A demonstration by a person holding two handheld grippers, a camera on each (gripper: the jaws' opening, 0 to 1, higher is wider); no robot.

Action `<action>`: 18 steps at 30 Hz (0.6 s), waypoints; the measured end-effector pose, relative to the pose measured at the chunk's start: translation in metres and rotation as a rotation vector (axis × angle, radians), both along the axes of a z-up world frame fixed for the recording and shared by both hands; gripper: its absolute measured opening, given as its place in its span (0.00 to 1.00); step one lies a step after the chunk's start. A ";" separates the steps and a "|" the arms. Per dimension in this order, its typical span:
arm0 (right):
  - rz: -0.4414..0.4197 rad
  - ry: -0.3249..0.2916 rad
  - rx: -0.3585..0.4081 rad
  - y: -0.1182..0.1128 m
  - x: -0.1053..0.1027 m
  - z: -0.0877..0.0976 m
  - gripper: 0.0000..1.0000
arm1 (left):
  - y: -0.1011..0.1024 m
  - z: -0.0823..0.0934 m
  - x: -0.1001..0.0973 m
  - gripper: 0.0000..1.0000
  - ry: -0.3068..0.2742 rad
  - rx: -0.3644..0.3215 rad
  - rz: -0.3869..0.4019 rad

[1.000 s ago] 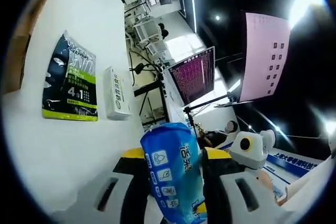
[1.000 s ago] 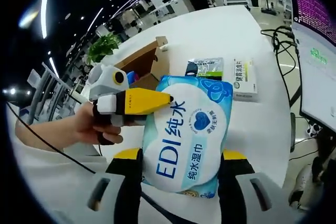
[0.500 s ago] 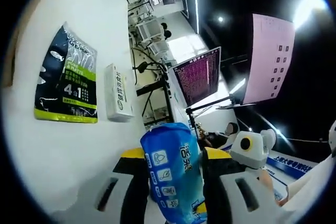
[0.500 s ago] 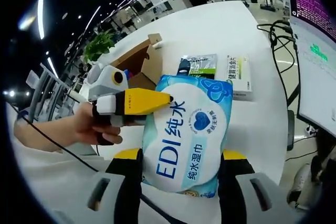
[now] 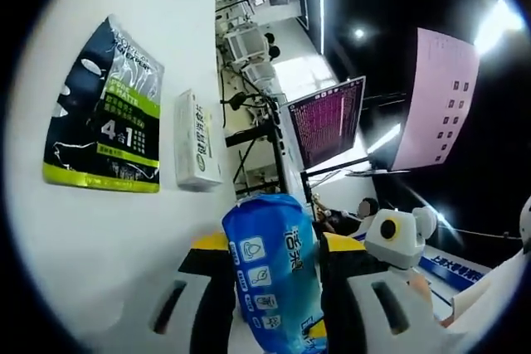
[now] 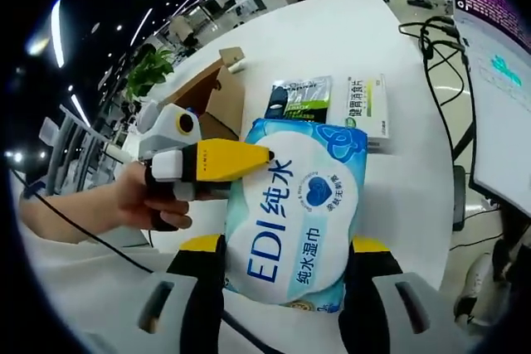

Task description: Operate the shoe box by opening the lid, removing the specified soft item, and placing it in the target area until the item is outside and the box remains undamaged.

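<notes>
A: Where's the wipes pack [image 6: 299,209]?
B: Off the bench [image 6: 365,47], w/ both tools on it: right tool [image 6: 286,267] clamps 1 end, left tool [image 5: 274,275] the other.
A: Box [image 6: 211,97]?
B: Open, behind.

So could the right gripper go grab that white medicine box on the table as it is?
Probably not yet. The right gripper is shut on the wet wipes pack, which the left gripper also pinches. The white medicine box lies unobstructed beside the dark packet.

obstacles: open shoe box [image 6: 217,97], dark pouch [image 6: 300,98], white carton [image 6: 367,110] | free: bare table [image 6: 398,180] right of them
</notes>
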State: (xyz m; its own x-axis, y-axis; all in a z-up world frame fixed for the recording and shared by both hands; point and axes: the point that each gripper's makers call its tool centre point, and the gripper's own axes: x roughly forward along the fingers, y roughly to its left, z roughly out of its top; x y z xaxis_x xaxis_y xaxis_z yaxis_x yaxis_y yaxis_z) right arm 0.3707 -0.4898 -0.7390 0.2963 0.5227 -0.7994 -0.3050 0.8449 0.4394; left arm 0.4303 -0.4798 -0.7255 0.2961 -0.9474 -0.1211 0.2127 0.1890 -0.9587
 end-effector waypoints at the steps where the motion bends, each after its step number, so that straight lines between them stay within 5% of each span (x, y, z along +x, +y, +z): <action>1: -0.001 0.004 -0.001 -0.001 0.000 -0.001 0.55 | -0.002 -0.003 0.001 0.38 0.004 0.001 -0.002; 18: -0.011 0.053 0.006 -0.009 0.011 -0.032 0.56 | -0.010 -0.034 0.011 0.38 0.046 0.034 0.003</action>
